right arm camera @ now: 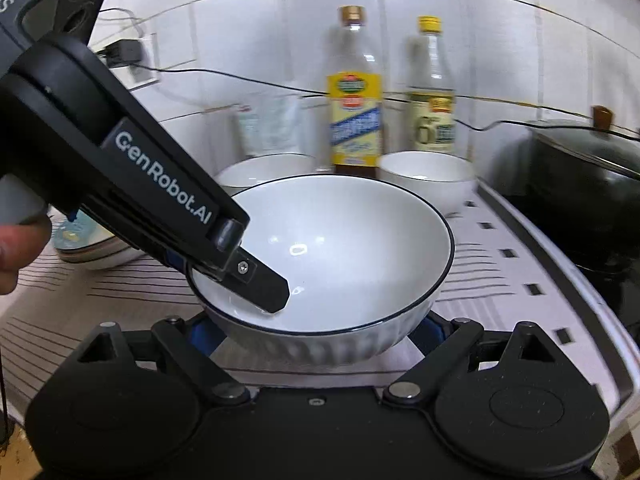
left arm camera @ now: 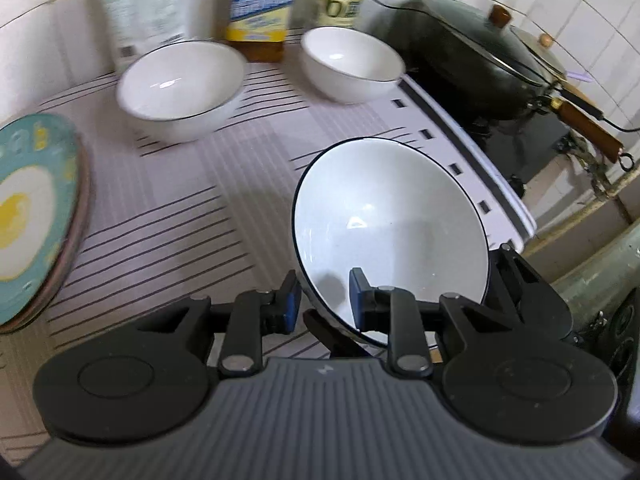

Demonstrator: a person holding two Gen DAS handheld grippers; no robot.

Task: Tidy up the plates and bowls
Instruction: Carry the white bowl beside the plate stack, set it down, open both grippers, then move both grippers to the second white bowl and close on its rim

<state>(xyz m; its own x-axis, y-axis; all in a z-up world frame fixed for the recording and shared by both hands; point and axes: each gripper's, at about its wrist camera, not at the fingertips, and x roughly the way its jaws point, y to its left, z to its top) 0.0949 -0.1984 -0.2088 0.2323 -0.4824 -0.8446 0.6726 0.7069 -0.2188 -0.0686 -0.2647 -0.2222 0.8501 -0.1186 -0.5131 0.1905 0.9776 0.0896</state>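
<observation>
The rimmed bowl, empty, hangs tilted above the striped mat, its rim pinched by the left gripper. The right gripper straddles its underside, whether pressing I cannot tell. Behind it two empty bowls sit before the bottles; stacked plates lie left.

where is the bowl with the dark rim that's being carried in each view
Left wrist: the held bowl is right of centre, tilted, its near rim pinched by the left gripper.
Right wrist: the same bowl fills the middle, the left gripper reaching in from the upper left to its rim.
Shared landmark: the yellow-labelled bottle at the tiled wall, between two white bowls on the counter.
</observation>
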